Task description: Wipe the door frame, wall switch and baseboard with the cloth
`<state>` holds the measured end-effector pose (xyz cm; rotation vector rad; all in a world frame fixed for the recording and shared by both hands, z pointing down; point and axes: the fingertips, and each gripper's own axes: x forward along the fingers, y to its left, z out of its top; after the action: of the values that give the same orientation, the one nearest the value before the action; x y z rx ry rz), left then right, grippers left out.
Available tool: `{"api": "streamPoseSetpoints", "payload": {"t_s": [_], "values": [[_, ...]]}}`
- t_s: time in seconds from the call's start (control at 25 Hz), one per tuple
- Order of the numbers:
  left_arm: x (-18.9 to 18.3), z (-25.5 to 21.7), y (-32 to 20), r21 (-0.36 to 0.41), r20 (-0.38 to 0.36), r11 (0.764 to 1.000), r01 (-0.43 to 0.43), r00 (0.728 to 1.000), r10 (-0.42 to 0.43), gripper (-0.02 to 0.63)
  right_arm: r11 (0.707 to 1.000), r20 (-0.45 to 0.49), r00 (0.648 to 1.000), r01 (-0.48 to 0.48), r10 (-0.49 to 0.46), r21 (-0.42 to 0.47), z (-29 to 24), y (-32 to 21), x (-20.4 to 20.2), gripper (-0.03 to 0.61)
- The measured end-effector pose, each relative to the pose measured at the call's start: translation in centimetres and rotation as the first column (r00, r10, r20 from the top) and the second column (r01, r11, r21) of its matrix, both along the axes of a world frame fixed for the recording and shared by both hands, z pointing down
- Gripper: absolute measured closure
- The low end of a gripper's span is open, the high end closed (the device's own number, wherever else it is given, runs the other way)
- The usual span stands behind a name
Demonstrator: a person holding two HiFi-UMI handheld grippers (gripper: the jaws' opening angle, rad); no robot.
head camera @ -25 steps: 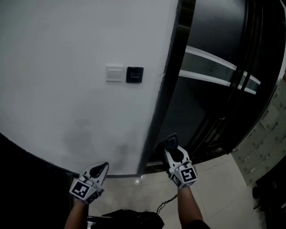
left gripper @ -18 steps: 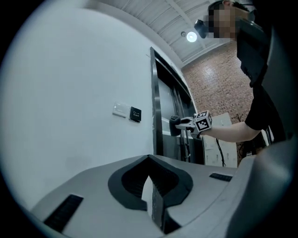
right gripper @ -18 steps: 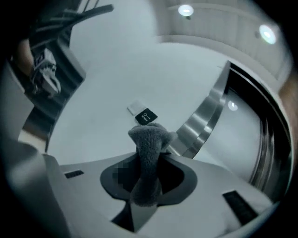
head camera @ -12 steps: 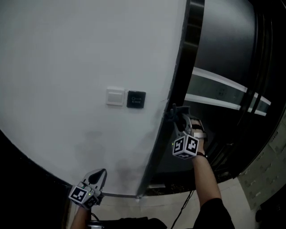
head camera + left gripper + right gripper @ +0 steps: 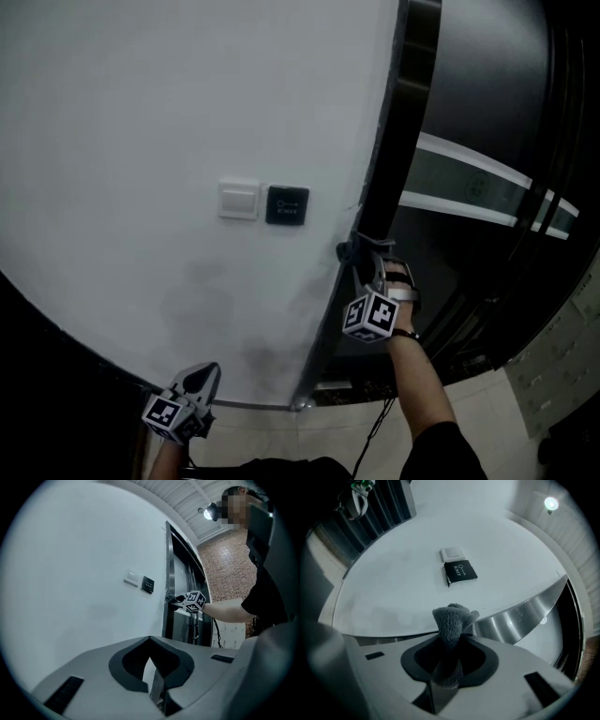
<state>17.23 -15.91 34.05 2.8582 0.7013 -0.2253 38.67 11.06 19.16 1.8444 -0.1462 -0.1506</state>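
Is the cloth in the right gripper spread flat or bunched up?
Bunched: the cloth sticks up wadded, pinched by the right gripper.

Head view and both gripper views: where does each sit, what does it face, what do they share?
Head view: on head, down the wall; left claw, right claw, right forearm show.
Left gripper view: on left claw, toward door frame; its shut jaws.
Right gripper view: on right claw, toward wall switch; jaws gripping cloth.
All share the switch.

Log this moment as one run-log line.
step: wiping door frame | right gripper: shut on cloth, at frame | left gripper: shut, empty, held low | wall switch: left of frame
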Motion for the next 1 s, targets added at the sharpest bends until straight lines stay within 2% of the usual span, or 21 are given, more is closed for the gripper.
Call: {"api": "streamPoseSetpoints", "payload": {"t_s": [0.36, 0.48, 0.56, 0.68, 0.84, 1.0], "values": [[1.0, 0.8, 1.3, 0.018, 0.032, 0.999, -0.050, 0.998, 0.049, 0.612, 0.999, 0.061, 0.998, -0.005, 0.007, -0.039, 3.5, 0.2, 0.0, 0.485], [1.1, 1.0, 1.1, 0.036, 0.036, 0.998, -0.051, 0.998, 0.050, 0.612, 1.000, 0.067, 0.998, -0.011, 0.012, -0.017, 4.7, 0.3, -0.1, 0.485], [1.2, 1.3, 1.0, 0.033, 0.042, 0.998, -0.049, 0.998, 0.048, 0.612, 1.000, 0.072, 0.997, -0.010, 0.011, -0.009, 5.7, 0.3, 0.1, 0.485], [1.3, 2.1, 0.7, 0.024, 0.057, 0.999, -0.043, 0.997, 0.042, 0.612, 0.999, 0.102, 0.995, -0.012, 0.016, -0.040, 7.3, 0.3, 0.0, 0.485], [1.4, 2.9, 0.7, 0.016, 0.080, 0.999, -0.042, 0.996, 0.041, 0.612, 0.997, 0.095, 0.995, -0.013, 0.019, -0.071, 8.1, 0.2, 0.2, 0.485], [1.2, 3.8, 1.2, 0.007, 0.097, 0.999, -0.044, 0.994, 0.044, 0.612, 0.999, 0.126, 0.992, -0.014, 0.019, -0.041, 9.6, 0.2, 0.2, 0.485]]}}
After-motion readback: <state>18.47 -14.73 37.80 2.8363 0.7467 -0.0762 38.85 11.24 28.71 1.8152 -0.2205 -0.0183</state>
